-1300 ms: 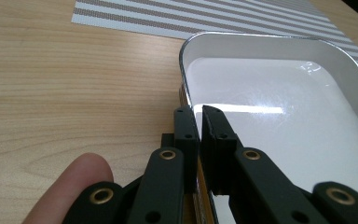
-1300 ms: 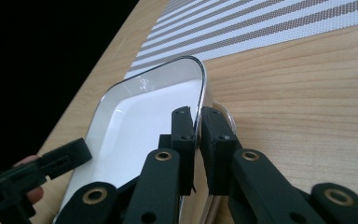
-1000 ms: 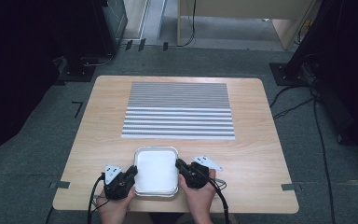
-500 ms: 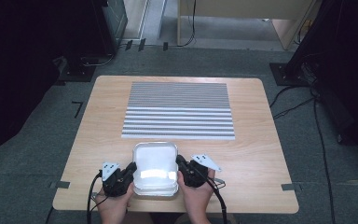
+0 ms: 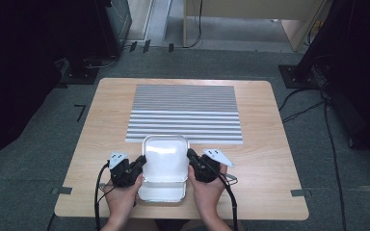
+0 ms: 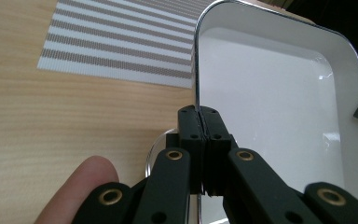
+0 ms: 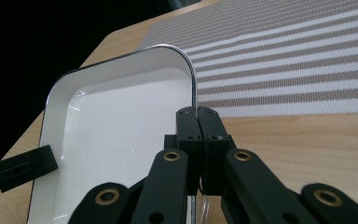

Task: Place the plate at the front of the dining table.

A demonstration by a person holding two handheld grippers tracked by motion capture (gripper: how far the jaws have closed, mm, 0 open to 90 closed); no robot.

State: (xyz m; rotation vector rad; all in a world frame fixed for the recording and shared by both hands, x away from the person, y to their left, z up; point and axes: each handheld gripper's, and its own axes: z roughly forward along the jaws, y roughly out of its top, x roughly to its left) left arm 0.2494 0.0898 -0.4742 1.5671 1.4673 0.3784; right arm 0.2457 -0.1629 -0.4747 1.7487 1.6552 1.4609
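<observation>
Pinching opposite rims of the white tray (image 5: 164,159), both grippers' jaws are clenched.

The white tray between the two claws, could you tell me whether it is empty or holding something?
Empty: the white tray shows a bare, glossy inside in both gripper views.

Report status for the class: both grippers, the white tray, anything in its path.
Left gripper shut on white tray left rim. Right gripper shut on right rim. Tray's far end raised. Striped mat lies ahead on table.
</observation>
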